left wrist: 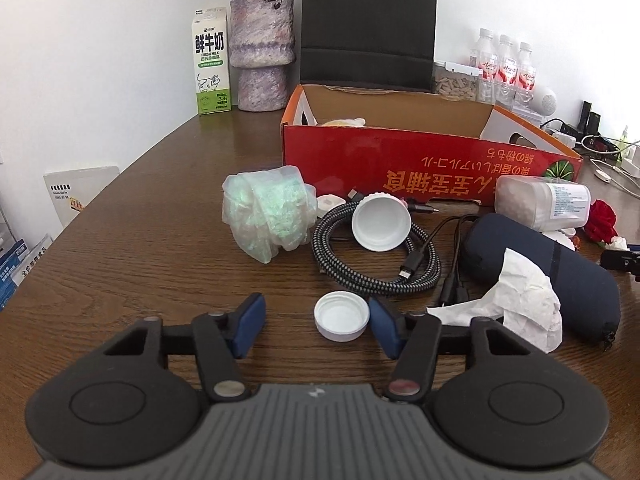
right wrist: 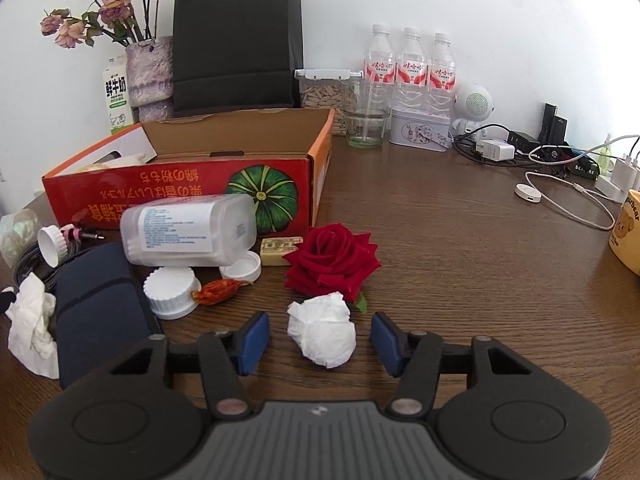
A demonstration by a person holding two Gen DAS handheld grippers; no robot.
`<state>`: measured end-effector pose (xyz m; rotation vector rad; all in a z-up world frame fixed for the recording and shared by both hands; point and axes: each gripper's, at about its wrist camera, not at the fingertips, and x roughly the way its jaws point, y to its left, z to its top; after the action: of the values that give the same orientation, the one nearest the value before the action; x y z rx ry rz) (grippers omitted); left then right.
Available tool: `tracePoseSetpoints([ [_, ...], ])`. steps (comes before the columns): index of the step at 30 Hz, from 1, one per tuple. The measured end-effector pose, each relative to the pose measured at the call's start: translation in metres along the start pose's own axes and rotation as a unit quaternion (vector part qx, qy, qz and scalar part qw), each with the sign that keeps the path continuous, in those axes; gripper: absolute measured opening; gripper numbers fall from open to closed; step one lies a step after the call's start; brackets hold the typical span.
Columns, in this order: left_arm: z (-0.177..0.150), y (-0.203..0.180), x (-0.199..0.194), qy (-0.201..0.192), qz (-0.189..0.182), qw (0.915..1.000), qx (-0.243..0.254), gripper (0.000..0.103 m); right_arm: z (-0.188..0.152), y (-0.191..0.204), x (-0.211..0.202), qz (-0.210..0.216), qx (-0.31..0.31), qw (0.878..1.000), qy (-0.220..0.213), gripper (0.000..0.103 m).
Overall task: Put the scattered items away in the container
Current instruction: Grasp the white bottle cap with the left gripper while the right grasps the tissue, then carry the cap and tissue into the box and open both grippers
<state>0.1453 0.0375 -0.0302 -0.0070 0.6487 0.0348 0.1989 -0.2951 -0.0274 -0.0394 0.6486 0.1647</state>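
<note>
Jaws on your left gripper [left wrist: 316,326] bracket the white cap [left wrist: 341,316] and on your right gripper [right wrist: 316,338] the tissue wad [right wrist: 322,330], neither clamped, ready for boxing.

Left tool [left wrist: 316,326] low over the desk [left wrist: 152,240], jaws partly apart. White cap [left wrist: 341,315] sits open side up between the pads, against the right pad [left wrist: 383,330], clear gap to the left one. Beyond the tool: coiled cable [left wrist: 376,264] with a white cup-shaped lid [left wrist: 380,222] on it, crumpled plastic bag [left wrist: 266,212] ahead-left. Ahead-right: tissue [left wrist: 524,300] on a dark pouch [left wrist: 560,264]. Red box [left wrist: 400,168] further back.
</note>
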Motion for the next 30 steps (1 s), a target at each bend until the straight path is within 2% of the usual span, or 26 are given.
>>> tracePoseSetpoints([
  [2, 0.000, -0.002, 0.000, -0.002, -0.005, 1.0000, 0.005, 0.048, 0.000, 0.002, -0.001, 0.003, -0.004, 1.000, -0.002, 0.033],
  [4, 0.000, -0.002, -0.001, -0.002, -0.009, 0.9999, 0.007, 0.043, 0.000, 0.002, -0.002, 0.006, -0.006, 1.000, -0.003, 0.024],
  [6, 0.000, -0.003, -0.002, -0.005, -0.011, 0.9999, 0.010, 0.029, 0.000, 0.003, -0.003, 0.007, -0.007, 1.000, -0.004, 0.022],
  [12, -0.001, -0.004, -0.006, -0.006, -0.017, 0.9998, 0.003, 0.029, -0.001, 0.008, -0.010, -0.001, -0.018, 1.000, -0.024, 0.021],
  [18, 0.002, -0.001, -0.018, -0.024, -0.019, 0.9995, -0.006, 0.029, -0.003, 0.012, -0.018, 0.003, -0.023, 0.999, -0.037, 0.021],
  [22, 0.008, 0.000, -0.023, -0.036, -0.020, 0.9991, -0.011, 0.029, -0.001, 0.014, -0.022, 0.022, -0.018, 0.999, -0.041, 0.021],
  [30, 0.052, -0.015, -0.038, -0.099, -0.045, 0.9940, -0.011, 0.029, 0.039, 0.037, -0.046, 0.050, -0.030, 0.993, -0.101, 0.021],
])
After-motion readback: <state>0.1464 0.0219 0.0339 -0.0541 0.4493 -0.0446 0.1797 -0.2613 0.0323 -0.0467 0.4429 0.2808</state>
